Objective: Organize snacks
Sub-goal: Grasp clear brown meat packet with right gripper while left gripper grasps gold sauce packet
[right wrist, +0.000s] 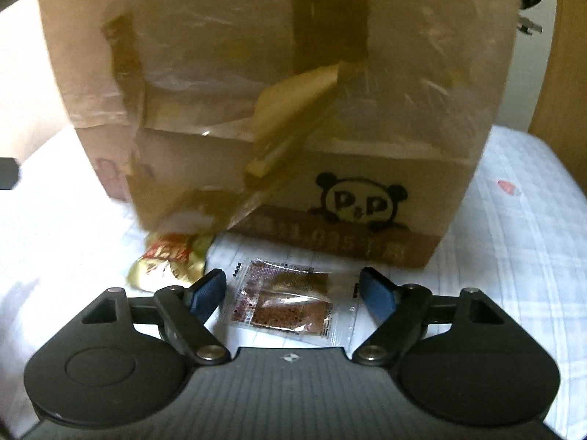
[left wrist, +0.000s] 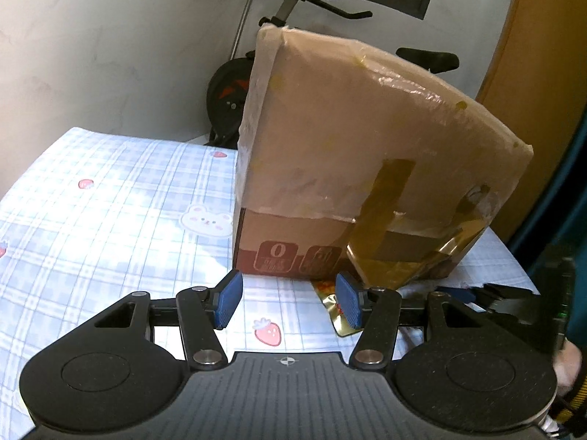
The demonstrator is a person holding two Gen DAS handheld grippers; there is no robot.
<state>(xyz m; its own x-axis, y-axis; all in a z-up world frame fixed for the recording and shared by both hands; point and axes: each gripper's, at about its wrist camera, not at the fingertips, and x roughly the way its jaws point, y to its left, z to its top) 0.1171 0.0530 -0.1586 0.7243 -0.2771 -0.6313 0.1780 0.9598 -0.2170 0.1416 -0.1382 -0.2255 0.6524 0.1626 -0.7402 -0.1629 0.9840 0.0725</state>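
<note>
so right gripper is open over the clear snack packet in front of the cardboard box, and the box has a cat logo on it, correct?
Not quite: the logo is a panda, not a cat, as the right wrist view shows. The rest holds: the right gripper is open over the clear snack packet in front of the cardboard box.

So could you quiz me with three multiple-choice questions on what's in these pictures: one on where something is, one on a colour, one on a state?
1. Where does the clear snack packet lie?
A. on top of the cardboard box
B. on the cloth in front of the cardboard box
C. inside a drawer

2. What colour are the pads on the left gripper?
A. blue
B. red
C. white

3. How is the right gripper?
A. clamped on the box
C. squeezing the gold packet
B. open, with the clear packet between its fingers, untouched

Answers: 1 B, it lies flat on the cloth before the box; 2 A, both pads are blue; 3 B, gaps show on both sides of the packet.
</note>
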